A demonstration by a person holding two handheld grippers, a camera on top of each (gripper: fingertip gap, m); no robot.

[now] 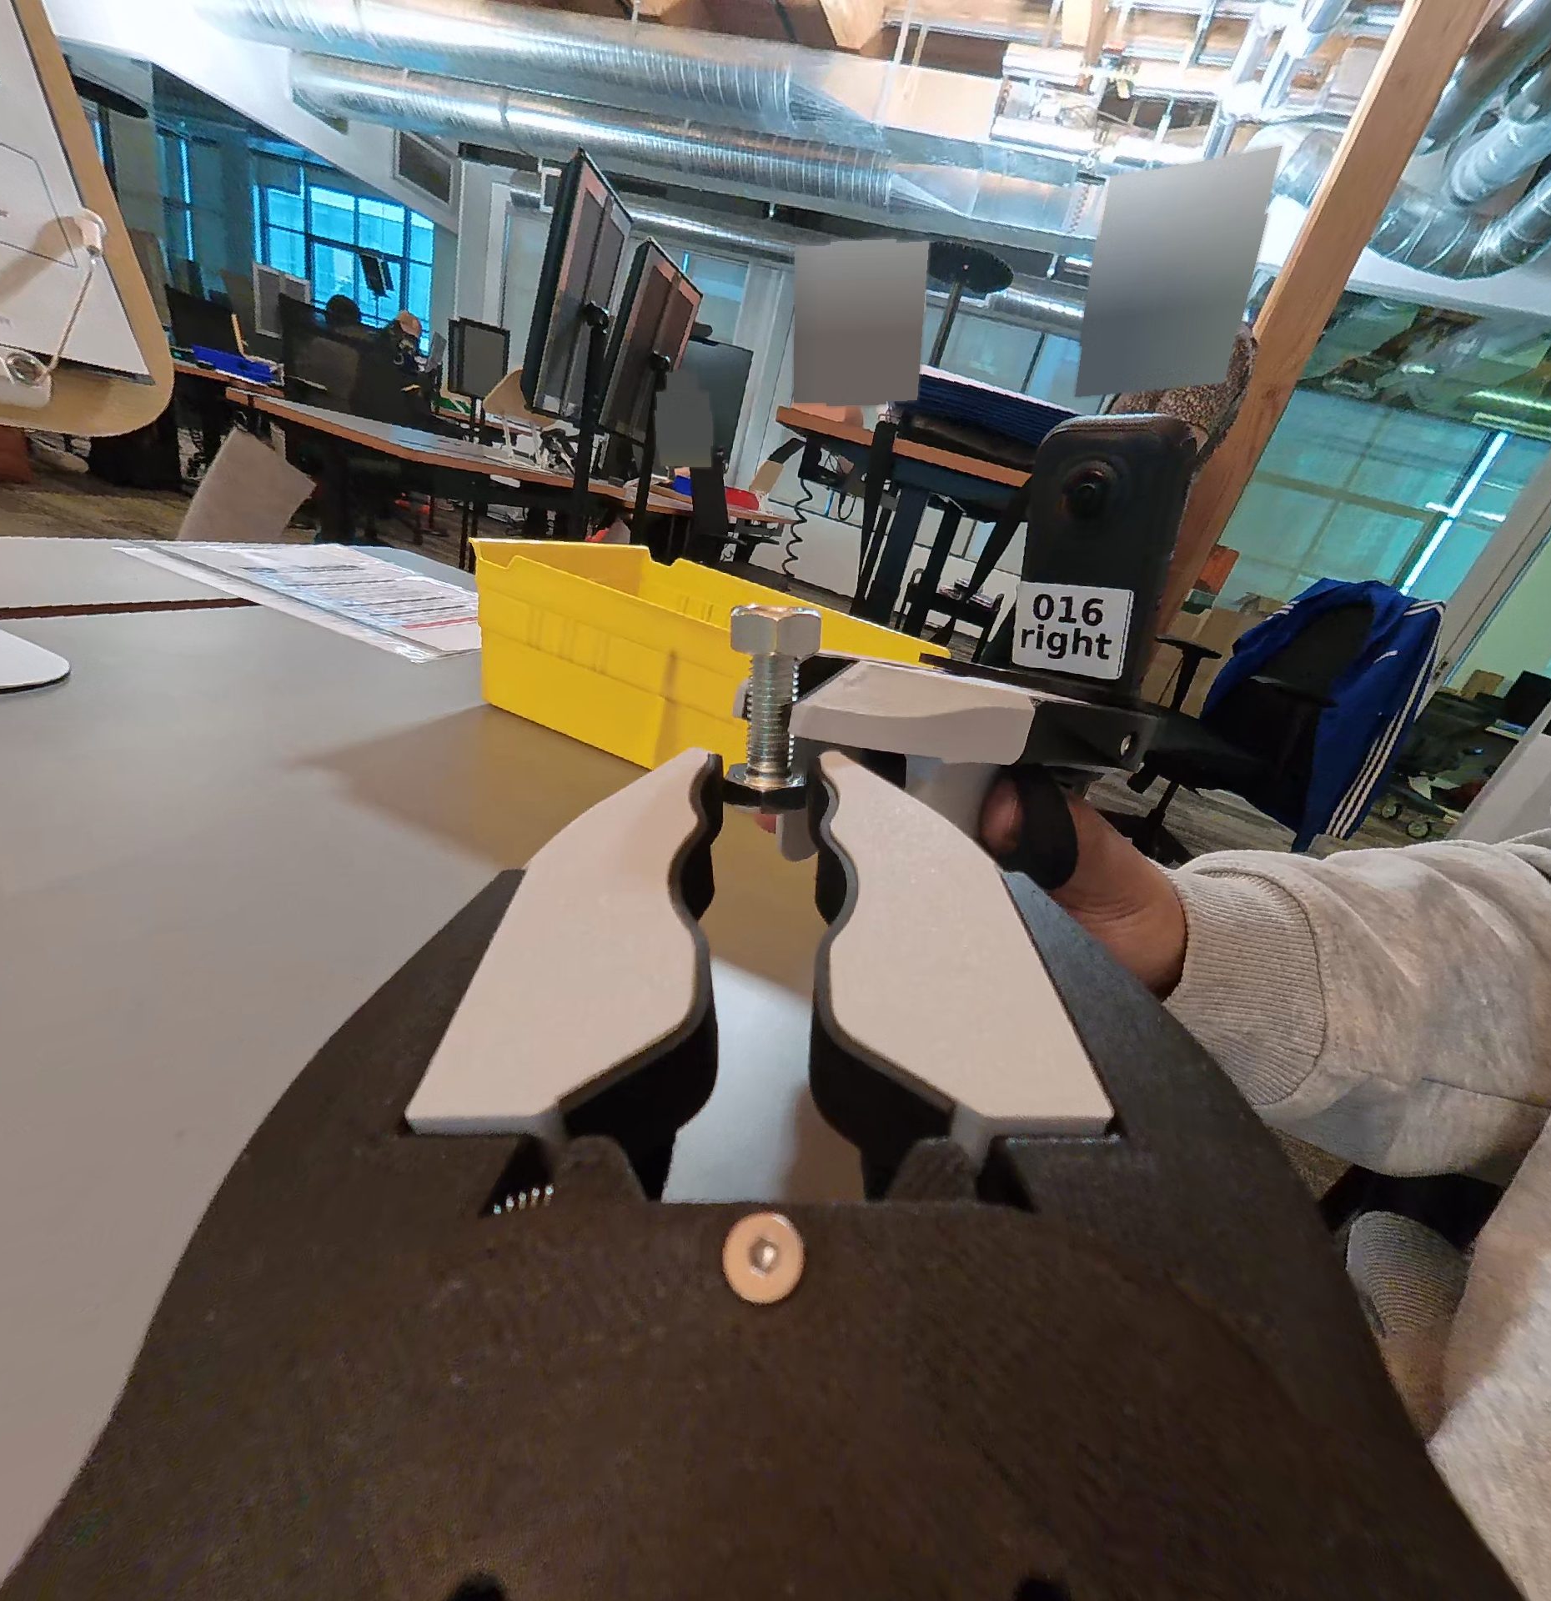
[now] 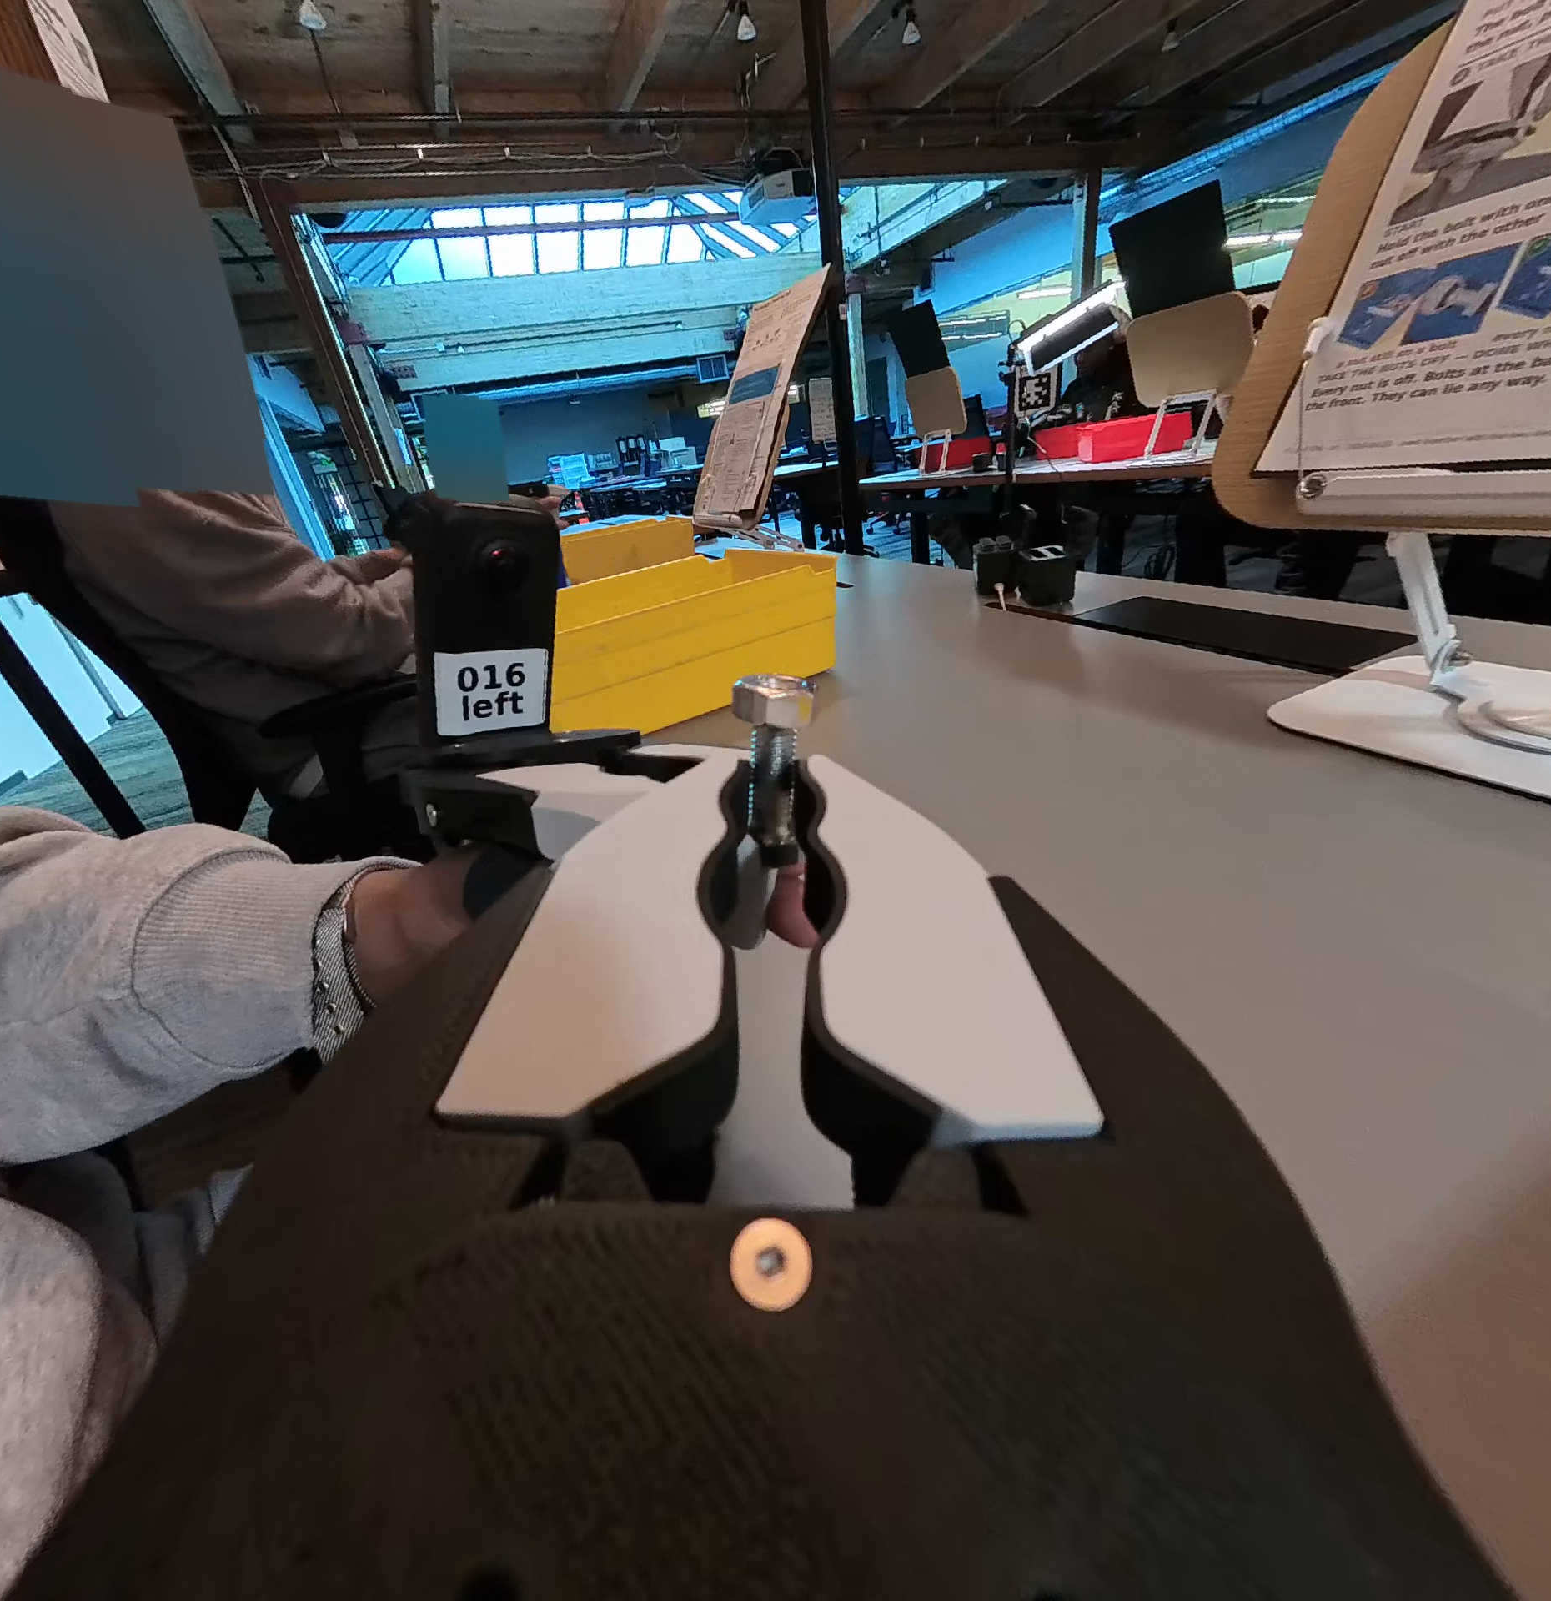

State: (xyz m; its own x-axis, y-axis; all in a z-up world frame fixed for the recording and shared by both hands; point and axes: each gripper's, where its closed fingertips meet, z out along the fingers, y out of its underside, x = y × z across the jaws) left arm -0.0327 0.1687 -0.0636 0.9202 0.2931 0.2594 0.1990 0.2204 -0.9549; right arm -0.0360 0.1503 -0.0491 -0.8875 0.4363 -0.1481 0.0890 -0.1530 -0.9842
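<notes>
A silver hex bolt (image 1: 770,693) stands upright with its head on top, held in the air above the grey table (image 1: 192,823). My left gripper (image 1: 765,774) is shut on a dark nut (image 1: 763,782) at the lower end of the bolt's thread. My right gripper (image 1: 789,706) comes in from the right and is shut on the bolt's shank just above the nut. In the right wrist view, my right gripper (image 2: 772,793) clamps the bolt (image 2: 772,719) below its head. The left gripper (image 2: 755,866) crosses underneath from the left, and the nut is mostly hidden there.
A yellow bin (image 1: 599,641) sits on the table just behind the bolt; it also shows in the right wrist view (image 2: 685,624). A document stand with a printed sheet (image 2: 1404,303) stands at the right. A laminated sheet (image 1: 321,589) lies at the far left. A person in grey sleeves (image 1: 1361,996) holds both grippers. Less than 4 cm separates the two grippers' tips.
</notes>
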